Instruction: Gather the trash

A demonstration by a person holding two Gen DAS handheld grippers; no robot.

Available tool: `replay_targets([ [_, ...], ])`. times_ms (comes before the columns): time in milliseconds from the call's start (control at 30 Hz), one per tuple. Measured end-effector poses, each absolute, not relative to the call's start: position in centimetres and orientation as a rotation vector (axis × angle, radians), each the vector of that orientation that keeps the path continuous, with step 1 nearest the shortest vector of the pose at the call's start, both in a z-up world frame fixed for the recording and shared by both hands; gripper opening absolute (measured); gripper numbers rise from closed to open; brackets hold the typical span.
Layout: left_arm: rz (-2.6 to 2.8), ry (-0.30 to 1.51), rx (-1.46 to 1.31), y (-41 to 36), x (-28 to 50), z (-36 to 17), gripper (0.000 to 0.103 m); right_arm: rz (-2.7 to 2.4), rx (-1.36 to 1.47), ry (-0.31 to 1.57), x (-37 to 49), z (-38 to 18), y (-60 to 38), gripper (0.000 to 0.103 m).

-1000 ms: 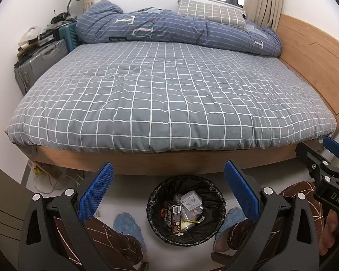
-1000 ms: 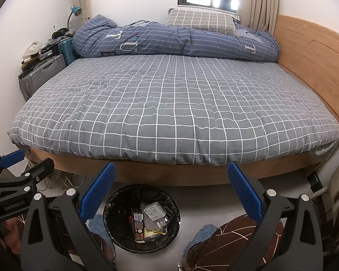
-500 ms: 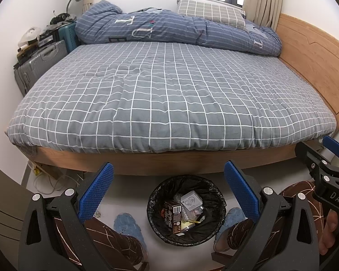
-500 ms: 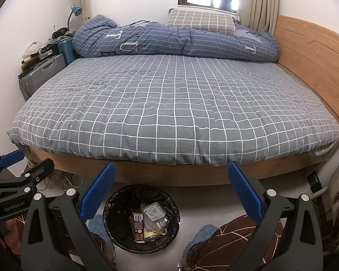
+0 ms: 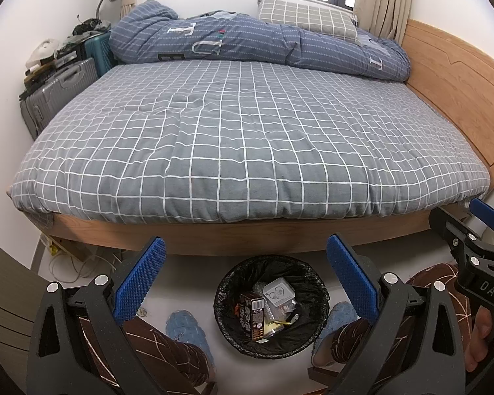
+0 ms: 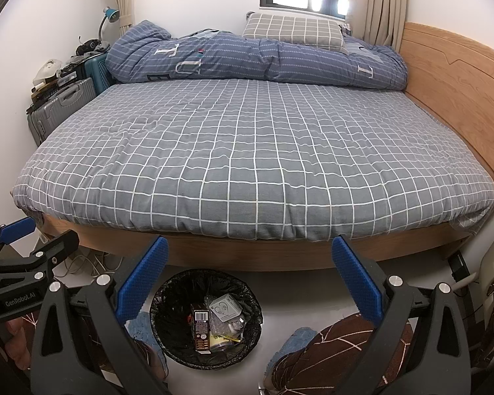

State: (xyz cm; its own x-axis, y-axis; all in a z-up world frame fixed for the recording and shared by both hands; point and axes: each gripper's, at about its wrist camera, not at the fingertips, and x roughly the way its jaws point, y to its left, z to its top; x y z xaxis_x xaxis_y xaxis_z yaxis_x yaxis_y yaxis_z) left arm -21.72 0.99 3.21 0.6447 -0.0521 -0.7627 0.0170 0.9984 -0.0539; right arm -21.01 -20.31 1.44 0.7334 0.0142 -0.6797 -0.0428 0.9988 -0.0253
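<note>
I have both grippers raised side by side over the floor at the foot of the bed. The left gripper has its jaws spread wide with nothing between them, and the right gripper is just as wide and empty. The trash sits in the black-lined bin on the floor between the person's slippered feet, close to the bed's wooden frame. In it, a dark carton lies with its long axis running from me toward the bed, barcode end farther away. Just right of it a small white box lies flat, touching crumpled clear plastic.
</note>
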Motion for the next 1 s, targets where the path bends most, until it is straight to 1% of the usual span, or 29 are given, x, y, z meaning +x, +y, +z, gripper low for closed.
replay_targets([
  [1000,-0.037,0.864,-0.020,0.84,-21.88,3.28,0.097,0.035,-0.043,0.751,-21.19,1.11,-20.28,0.095],
])
